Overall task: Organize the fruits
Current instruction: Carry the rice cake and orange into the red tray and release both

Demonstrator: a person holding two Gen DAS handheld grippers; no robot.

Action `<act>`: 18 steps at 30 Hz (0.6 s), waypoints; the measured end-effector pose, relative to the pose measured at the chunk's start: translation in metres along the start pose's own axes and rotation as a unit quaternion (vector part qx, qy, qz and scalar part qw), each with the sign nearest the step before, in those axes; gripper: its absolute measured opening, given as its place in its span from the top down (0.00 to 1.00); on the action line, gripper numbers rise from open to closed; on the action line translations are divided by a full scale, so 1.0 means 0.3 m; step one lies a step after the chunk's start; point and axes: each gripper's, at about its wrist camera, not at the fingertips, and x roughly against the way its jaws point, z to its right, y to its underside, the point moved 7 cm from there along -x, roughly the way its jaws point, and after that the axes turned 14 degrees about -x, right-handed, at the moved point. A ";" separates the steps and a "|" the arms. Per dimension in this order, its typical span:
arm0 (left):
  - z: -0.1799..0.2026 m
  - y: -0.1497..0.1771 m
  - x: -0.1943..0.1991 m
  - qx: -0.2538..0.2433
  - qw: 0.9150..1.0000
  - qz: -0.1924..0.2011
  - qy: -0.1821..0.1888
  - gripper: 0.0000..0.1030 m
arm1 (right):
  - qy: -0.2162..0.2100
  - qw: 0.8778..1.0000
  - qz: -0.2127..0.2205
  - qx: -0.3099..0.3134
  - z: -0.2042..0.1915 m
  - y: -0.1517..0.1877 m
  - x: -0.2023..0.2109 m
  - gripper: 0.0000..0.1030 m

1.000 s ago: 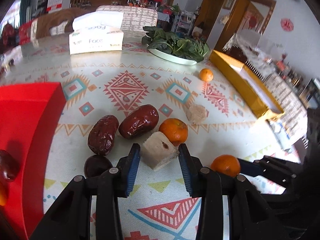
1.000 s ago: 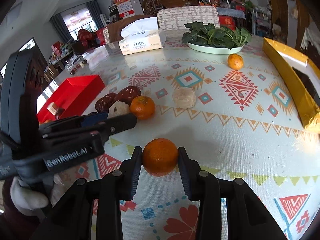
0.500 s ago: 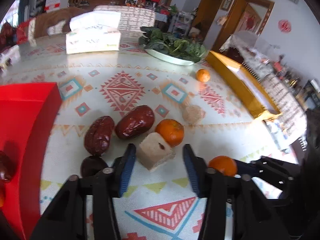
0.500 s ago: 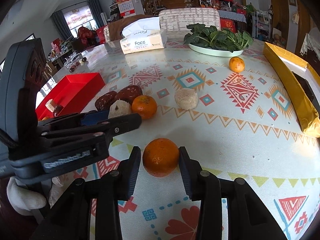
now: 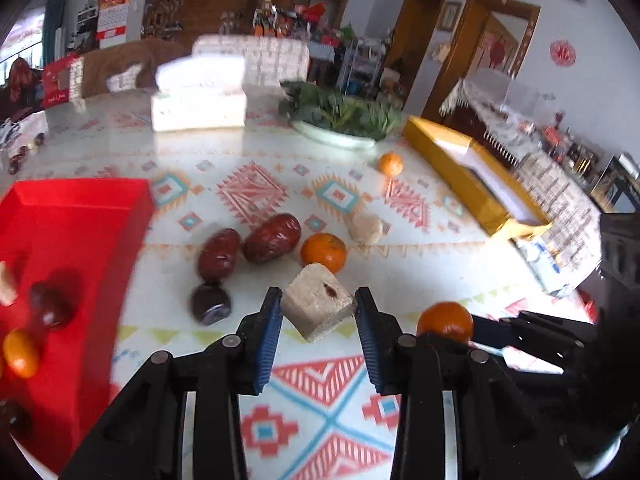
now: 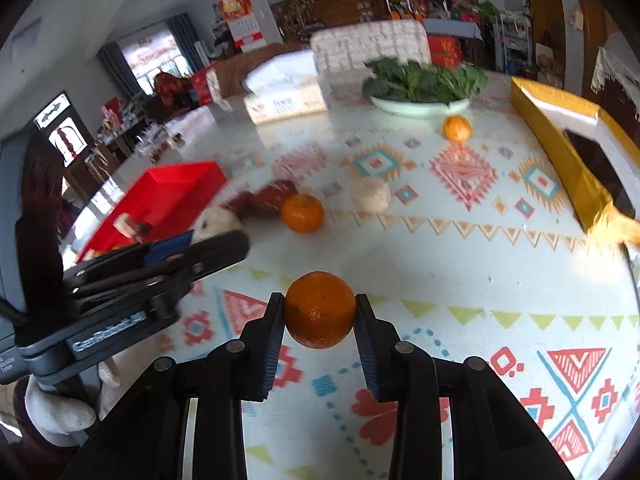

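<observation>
Patterned desk (image 5: 320, 392), fruit scattered.
Left hand-held gripper (image 5: 318, 320) closing on cake cube (image 5: 318, 306); right hand-held gripper (image 6: 319, 316), at its 3 o'clock, closing on orange (image 6: 319, 310).

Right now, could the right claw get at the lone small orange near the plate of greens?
Probably not yet: the right claw is closing on another round orange. The bare patterned tablecloth toward the lone small orange looks unobstructed.

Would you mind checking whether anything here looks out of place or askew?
The pale cake cube sits tilted, corner-down, in the closing left claw. It is no fruit, like the round cake lying among the dates and oranges.
</observation>
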 end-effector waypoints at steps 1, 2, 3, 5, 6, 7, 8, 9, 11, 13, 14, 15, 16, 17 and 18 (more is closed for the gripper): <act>-0.014 0.002 0.040 0.008 1.000 0.010 -0.002 0.65 | -0.003 1.000 0.005 0.003 -0.018 -0.004 0.014 0.63; -0.033 0.004 0.083 0.016 1.000 0.019 -0.006 0.65 | -0.007 1.000 0.009 0.008 -0.043 -0.008 0.028 0.63; -0.054 0.007 0.121 0.023 0.999 0.028 -0.012 0.65 | -0.015 1.000 0.012 0.013 -0.076 -0.013 0.043 0.63; -0.114 0.022 0.210 0.041 0.997 0.046 -0.035 0.65 | -0.031 0.999 0.014 0.026 -0.150 -0.024 0.059 0.63; -0.151 0.036 0.252 0.053 0.996 0.053 -0.047 0.65 | -0.039 0.999 0.013 0.032 -0.187 -0.026 0.061 0.63; -0.180 0.049 0.278 0.061 0.995 0.056 -0.056 0.65 | -0.047 0.998 0.010 0.040 -0.225 -0.028 0.059 0.63; -0.222 0.071 0.310 0.071 0.993 0.057 -0.075 0.65 | -0.052 0.998 0.007 0.045 -0.252 -0.030 0.054 0.63; -0.255 0.089 0.328 0.077 0.991 0.055 -0.091 0.65 | -0.060 0.997 0.001 0.052 -0.298 -0.030 0.042 0.63; -0.334 0.136 0.361 0.090 0.986 0.047 -0.132 0.65 | -0.073 0.995 -0.012 0.065 -0.380 -0.029 0.009 0.63; -0.401 0.179 0.372 0.104 0.981 0.036 -0.161 0.65 | -0.081 0.993 -0.024 0.076 -0.454 -0.027 -0.037 0.63; -0.433 0.201 0.375 0.113 0.979 0.031 -0.170 0.65 | -0.083 0.993 -0.030 0.081 -0.488 -0.026 -0.060 0.63; -0.463 0.223 0.376 0.122 0.976 0.026 -0.176 0.65 | -0.086 0.992 -0.036 0.084 -0.518 -0.023 -0.085 0.63; -0.480 0.235 0.377 0.127 0.976 0.024 -0.178 0.65 | -0.087 0.992 -0.041 0.086 -0.541 -0.019 -0.102 0.63; -0.505 0.249 0.379 0.134 0.974 0.021 -0.182 0.65 | -0.090 0.991 -0.049 0.088 -0.570 -0.016 -0.129 0.63; -0.520 0.258 0.377 0.137 0.973 0.018 -0.185 0.65 | -0.092 0.990 -0.058 0.091 -0.599 -0.012 -0.160 0.63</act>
